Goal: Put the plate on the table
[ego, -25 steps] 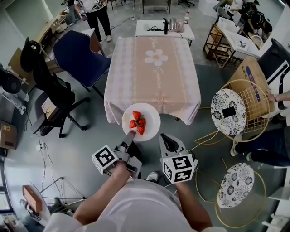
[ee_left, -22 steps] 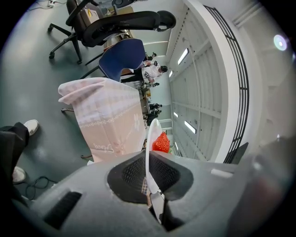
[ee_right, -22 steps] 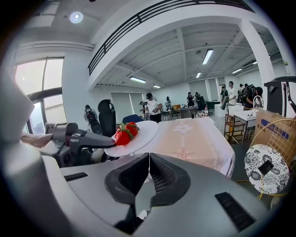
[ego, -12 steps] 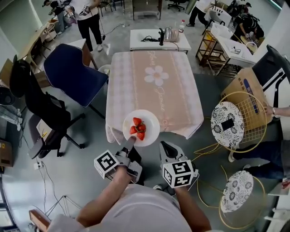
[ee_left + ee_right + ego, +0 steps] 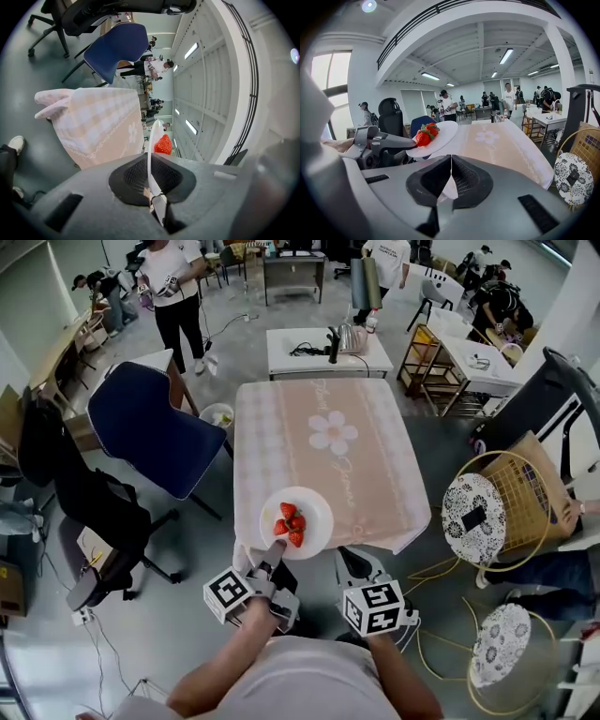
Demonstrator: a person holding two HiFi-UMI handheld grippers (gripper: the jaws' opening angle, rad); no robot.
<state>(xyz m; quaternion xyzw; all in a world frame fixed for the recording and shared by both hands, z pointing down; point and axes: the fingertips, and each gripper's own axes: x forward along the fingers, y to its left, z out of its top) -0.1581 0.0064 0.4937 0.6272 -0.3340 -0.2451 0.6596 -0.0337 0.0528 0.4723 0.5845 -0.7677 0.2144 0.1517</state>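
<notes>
Bench (image 5: pixel 337 456), pink cloth, lies just ahead of both hand-held grippers, its top bare, so there is wide room forward. Plate (image 5: pixel 316 506) is in the air over the bench's near edge, its near rim clamped by the left hand-held gripper (image 5: pixel 276 547), strawberries (image 5: pixel 291 523) aboard. Right hand-held gripper (image 5: pixel 351 561) alongside, jaws together, empty. Carry about done; set-down and release left.

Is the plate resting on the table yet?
No: the left gripper holds the plate by its rim, raised over the table.
</notes>
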